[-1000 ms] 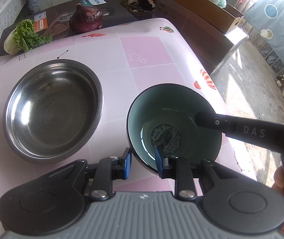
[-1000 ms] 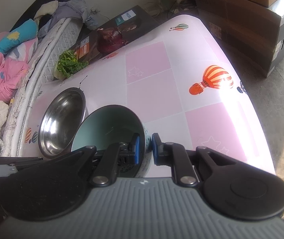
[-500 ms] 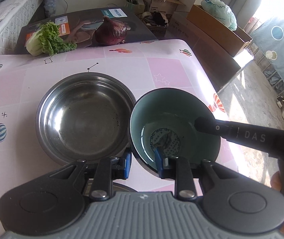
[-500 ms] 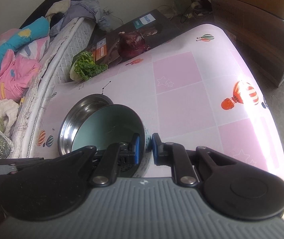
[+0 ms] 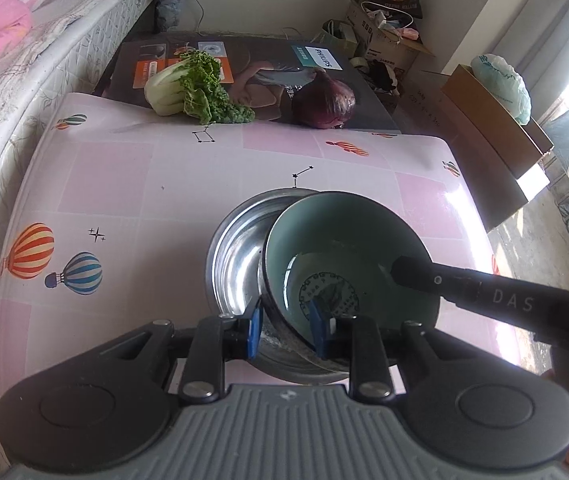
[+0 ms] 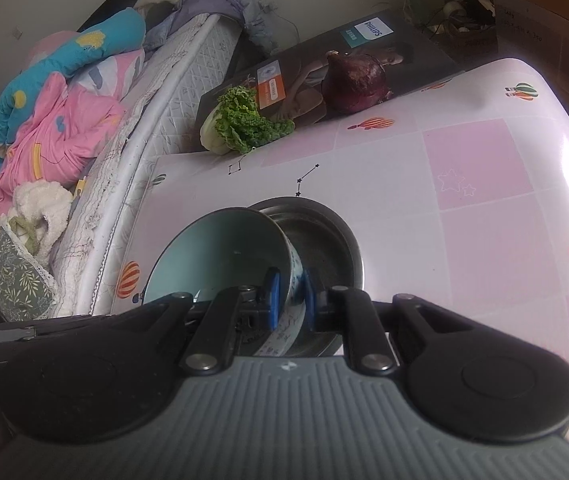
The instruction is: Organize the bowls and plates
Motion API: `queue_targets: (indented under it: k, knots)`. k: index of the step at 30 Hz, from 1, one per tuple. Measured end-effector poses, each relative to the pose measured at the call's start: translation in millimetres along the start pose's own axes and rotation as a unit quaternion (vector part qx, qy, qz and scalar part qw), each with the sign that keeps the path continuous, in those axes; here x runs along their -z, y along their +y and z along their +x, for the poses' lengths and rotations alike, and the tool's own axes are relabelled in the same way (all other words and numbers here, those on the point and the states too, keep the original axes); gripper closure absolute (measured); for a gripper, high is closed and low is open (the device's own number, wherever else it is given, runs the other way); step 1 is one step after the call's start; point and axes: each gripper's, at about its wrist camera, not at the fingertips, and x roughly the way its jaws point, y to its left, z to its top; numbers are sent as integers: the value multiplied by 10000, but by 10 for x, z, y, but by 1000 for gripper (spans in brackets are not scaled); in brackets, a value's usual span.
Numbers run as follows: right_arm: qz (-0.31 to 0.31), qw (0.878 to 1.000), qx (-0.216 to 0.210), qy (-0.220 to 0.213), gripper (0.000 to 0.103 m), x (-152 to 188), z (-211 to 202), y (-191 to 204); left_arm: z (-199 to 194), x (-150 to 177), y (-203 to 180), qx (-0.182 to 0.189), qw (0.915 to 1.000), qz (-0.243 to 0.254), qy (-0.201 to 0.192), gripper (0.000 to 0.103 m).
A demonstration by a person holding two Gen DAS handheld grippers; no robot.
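Note:
A teal ceramic bowl (image 5: 348, 248) with a dark rim is held tilted over a steel bowl (image 5: 236, 256) that sits on the pink table. My left gripper (image 5: 284, 330) is shut on the teal bowl's near rim, one finger inside and one outside. My right gripper (image 6: 289, 298) is shut on the bowl's opposite rim; its finger shows in the left wrist view (image 5: 416, 274). In the right wrist view the teal bowl (image 6: 220, 256) leans left over the steel bowl (image 6: 324, 240).
A leafy cabbage (image 5: 192, 88) and a red onion (image 5: 324, 104) lie on a dark Philips box (image 5: 268, 68) at the table's far edge. A bed (image 5: 24, 56) runs along the left. Cardboard boxes (image 5: 496, 116) stand on the floor to the right.
Both grippers have carried the teal bowl left, from beside the steel bowl to over it. The teal bowl is now tilted over the steel bowl.

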Motion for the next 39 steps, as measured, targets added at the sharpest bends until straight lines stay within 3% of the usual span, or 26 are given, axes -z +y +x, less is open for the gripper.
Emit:
queue_targets:
  k: [12,16,19,22,28,36,39]
  knots:
    - [-43,9993,307,229,90,-6,643,-72,458,-39,163,-142,9996,136,215,78]
    - [42,9995,242,182,88,-11,663,-136,358,-38,121,-58,9997,255,-11,72]
    - [99,9999,100,59,80,-12,588,-146,211,-29,56,37,9989,409,-226,62]
    - [164,9998,-78,-119,73,-24,440,-123,68,-9,5,79,9981,484,-380,46]
    - [309,9978,-445,-392,72,31,21,-103,-235,105,-54,-61,9965,656,-507,29]
    - [187,9941,-663,-841,71,493,-945,-46,-765,574,25,-388,9940,735,-712,23]
    - [64,9927,-612,-1034,62,809,-1311,-13,-1076,859,112,-480,9916,772,-924,18]
